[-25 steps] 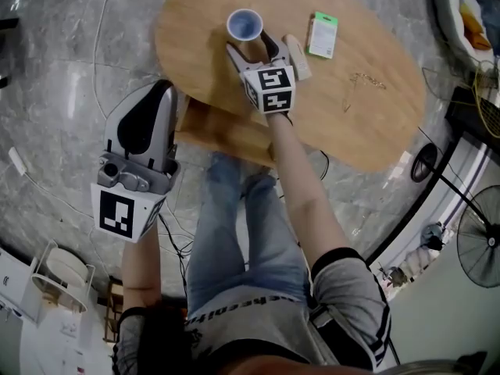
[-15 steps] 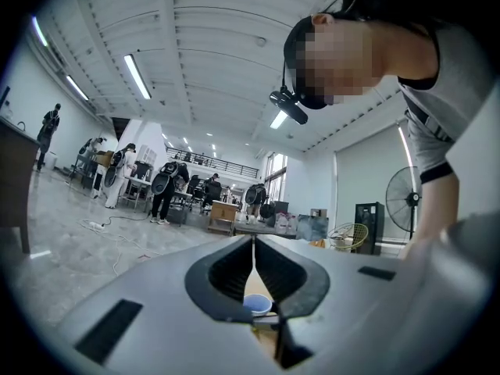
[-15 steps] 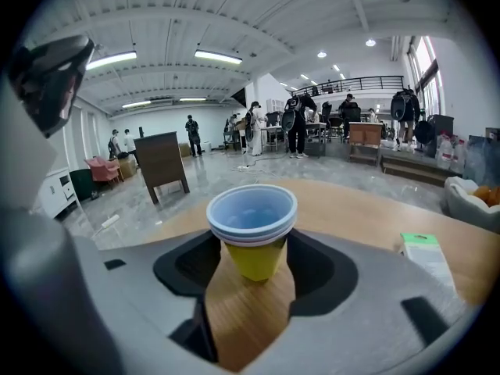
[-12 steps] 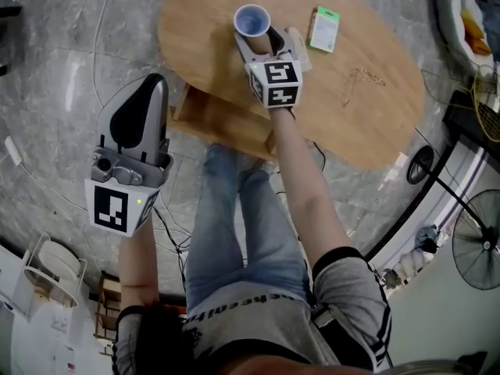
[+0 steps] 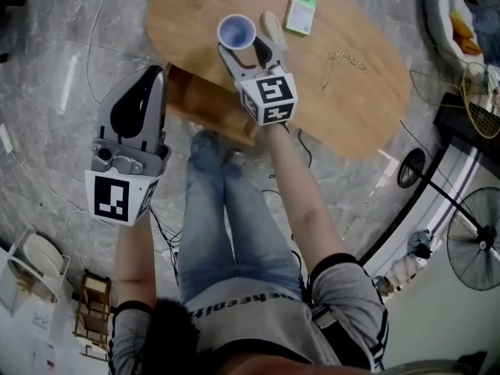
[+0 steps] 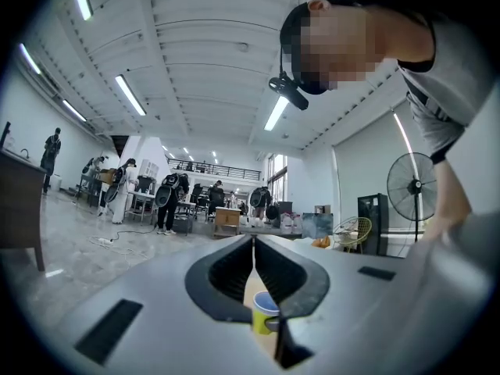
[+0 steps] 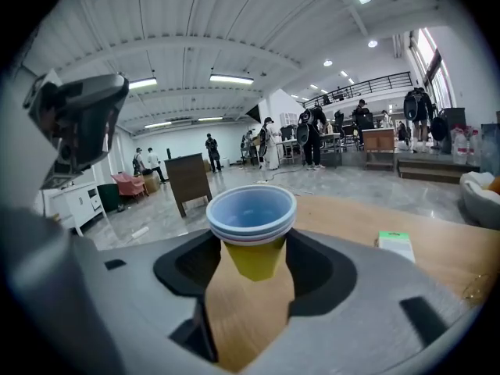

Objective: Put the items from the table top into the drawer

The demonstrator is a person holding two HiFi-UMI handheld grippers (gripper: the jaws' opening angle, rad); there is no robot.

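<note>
A paper cup (image 5: 236, 31), yellow outside and blue inside, hangs just above the oval wooden table (image 5: 367, 100). My right gripper (image 5: 242, 45) is shut on the cup (image 7: 251, 217), its jaws having just closed in on the yellow wall. The right gripper (image 7: 251, 268) points slightly downward. A green box (image 5: 301, 14), a beige oblong item (image 5: 273, 28) and a thin chain (image 5: 340, 59) lie on the tabletop. My left gripper (image 5: 155, 75) is shut and holds nothing, left of the open wooden drawer (image 5: 205, 104). In the left gripper view its tips (image 6: 254, 242) meet.
The drawer juts out under the table's near edge, above the person's knees. Cables (image 5: 94, 22) trail over the grey marble floor. A standing fan (image 5: 476, 237) and a black stand base (image 5: 410, 170) are at the right. People and desks fill the hall (image 6: 172, 201) behind.
My right gripper has risen from the tabletop with the cup in it. My left gripper has shifted closer to the table's edge and drawer, still shut.
</note>
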